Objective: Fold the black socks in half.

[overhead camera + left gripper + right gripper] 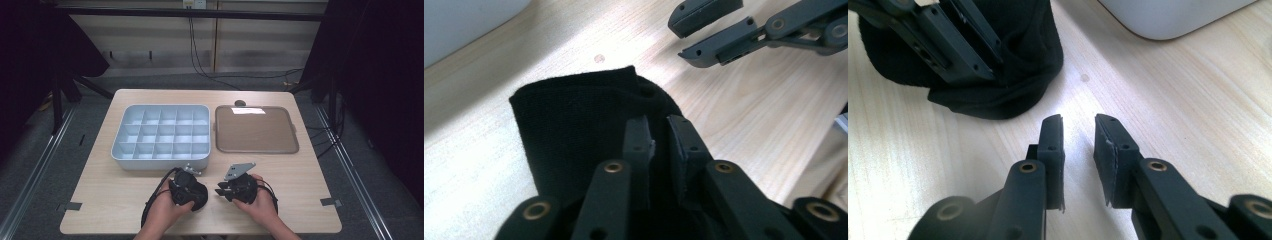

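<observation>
Tabletop [300,175] lay bare toward the right, with the compartment box [161,135] just beyond the hands. Black cloth [569,125] sat at the near edge under the left gripper [659,145], whose near-closed jaws straddled its fold; whether they pinched it I could not tell. Right gripper [1079,145] hung just beside, released

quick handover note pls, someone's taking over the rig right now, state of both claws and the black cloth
Left claw: jaws a narrow gap apart over the black cloth; whether they pinch a fold cannot be told.
Right claw: open, nothing between the jaws, over bare table just right of the cloth.
Things: cloth bunched on the table in front of the grey divided tray; brown flat tray to its right.
Done: nothing is in either tray.
Left: likely folding or rolling the cloth and placing it, judging by the hands.
</observation>
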Demonstrator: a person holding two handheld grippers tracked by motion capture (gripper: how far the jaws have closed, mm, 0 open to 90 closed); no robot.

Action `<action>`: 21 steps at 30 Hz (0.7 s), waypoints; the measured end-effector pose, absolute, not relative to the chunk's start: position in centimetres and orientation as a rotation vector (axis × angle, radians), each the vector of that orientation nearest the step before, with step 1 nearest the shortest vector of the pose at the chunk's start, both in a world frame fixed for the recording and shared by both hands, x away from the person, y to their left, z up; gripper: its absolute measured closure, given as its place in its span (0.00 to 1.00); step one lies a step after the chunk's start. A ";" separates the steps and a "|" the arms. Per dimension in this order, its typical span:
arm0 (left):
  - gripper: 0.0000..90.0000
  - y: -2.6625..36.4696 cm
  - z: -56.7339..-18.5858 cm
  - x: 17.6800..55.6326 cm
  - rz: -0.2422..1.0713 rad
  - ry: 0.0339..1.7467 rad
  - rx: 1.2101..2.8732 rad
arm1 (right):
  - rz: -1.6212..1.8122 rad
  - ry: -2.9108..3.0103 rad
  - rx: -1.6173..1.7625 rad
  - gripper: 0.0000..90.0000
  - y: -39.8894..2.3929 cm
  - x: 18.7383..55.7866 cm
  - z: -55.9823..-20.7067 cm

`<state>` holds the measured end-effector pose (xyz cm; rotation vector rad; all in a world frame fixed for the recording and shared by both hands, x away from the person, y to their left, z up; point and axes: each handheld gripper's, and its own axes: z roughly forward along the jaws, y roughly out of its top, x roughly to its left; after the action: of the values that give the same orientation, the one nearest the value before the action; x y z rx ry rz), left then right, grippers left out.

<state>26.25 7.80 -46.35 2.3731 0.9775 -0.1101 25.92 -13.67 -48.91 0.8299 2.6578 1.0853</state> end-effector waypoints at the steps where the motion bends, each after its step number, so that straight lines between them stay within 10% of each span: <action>1: 0.84 7.9 -46.2 26.3 -0.139 0.994 2.359 | 1.086 2.658 0.826 0.82 -13.7 25.9 -48.9; 21: 0.74 8.8 -44.2 26.8 -0.178 0.996 2.324 | 1.078 2.672 0.812 0.82 -13.2 25.9 -48.9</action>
<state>26.77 8.77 -44.23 2.3239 0.9955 -0.1782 25.91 -13.24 -48.92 0.8117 2.6724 1.0783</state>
